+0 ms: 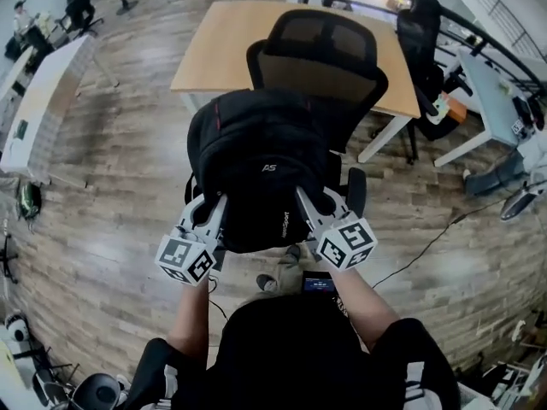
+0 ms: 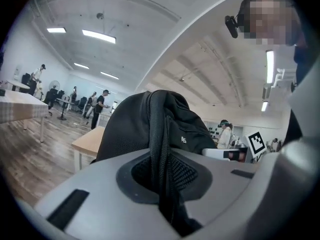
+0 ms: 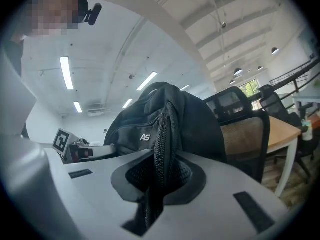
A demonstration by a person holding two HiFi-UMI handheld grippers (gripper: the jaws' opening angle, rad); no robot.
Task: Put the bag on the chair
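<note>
**Both grippers hold the backpack (image 1: 261, 156) at the chair (image 1: 329, 58)**

The left gripper (image 1: 208, 212) and right gripper (image 1: 309, 207) each pinch a zipper edge, one on each side. The backpack hangs mid-frame, just in front of the chair's backrest. The seat below is hidden.

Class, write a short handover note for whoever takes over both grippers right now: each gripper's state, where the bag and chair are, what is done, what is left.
Left gripper: shut on the bag, at its left side seam.
Right gripper: shut on the bag's right side.
The bag stands upright between both grippers at the chair, in front of its backrest. It hides the seat, so contact is unclear.
Done: bag gripped and at the chair.
Left: settle it on the seat, then release.
</note>
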